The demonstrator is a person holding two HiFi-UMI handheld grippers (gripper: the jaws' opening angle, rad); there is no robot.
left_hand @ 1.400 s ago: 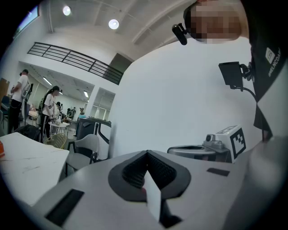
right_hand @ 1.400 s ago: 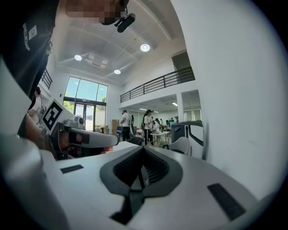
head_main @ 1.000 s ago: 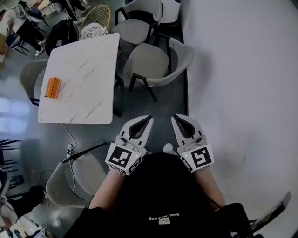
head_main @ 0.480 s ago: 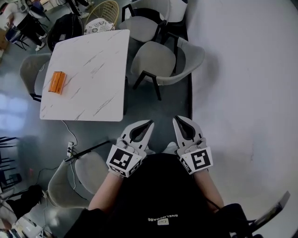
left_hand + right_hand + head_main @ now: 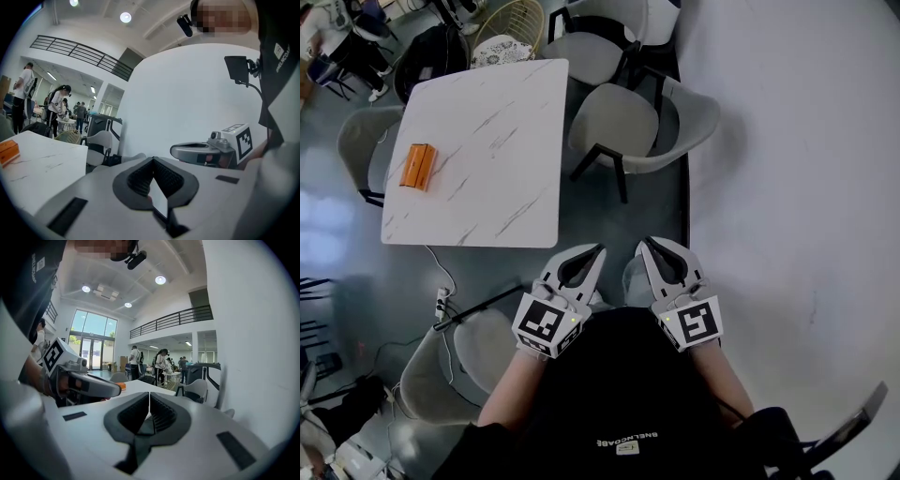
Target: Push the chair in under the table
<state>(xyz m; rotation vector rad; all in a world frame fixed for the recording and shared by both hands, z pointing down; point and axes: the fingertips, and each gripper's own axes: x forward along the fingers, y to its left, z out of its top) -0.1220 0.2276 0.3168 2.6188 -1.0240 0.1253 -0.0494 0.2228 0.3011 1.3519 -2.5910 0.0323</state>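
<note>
A grey shell chair (image 5: 633, 127) with dark legs stands pulled out from the right side of the white marble-look table (image 5: 478, 155), turned at an angle. My left gripper (image 5: 598, 250) and right gripper (image 5: 644, 244) are held side by side in front of my body, well short of the chair, both shut and empty. In the left gripper view the left gripper (image 5: 151, 161) has its jaws together, and the right gripper (image 5: 174, 151) shows beside it. In the right gripper view the right gripper (image 5: 149, 396) is shut, with the table (image 5: 136, 386) beyond it.
An orange box (image 5: 416, 167) lies on the table's left part. More grey chairs stand at the left side (image 5: 358, 150), at the far end (image 5: 586, 47) and near my left elbow (image 5: 450, 370). A white wall (image 5: 797, 187) runs along the right. A cable and power strip (image 5: 441, 302) lie on the floor.
Both grippers have moved forward together, staying shut. The table and the pulled-out chair have shifted right and slightly down in the head view. The chair itself has not moved.
</note>
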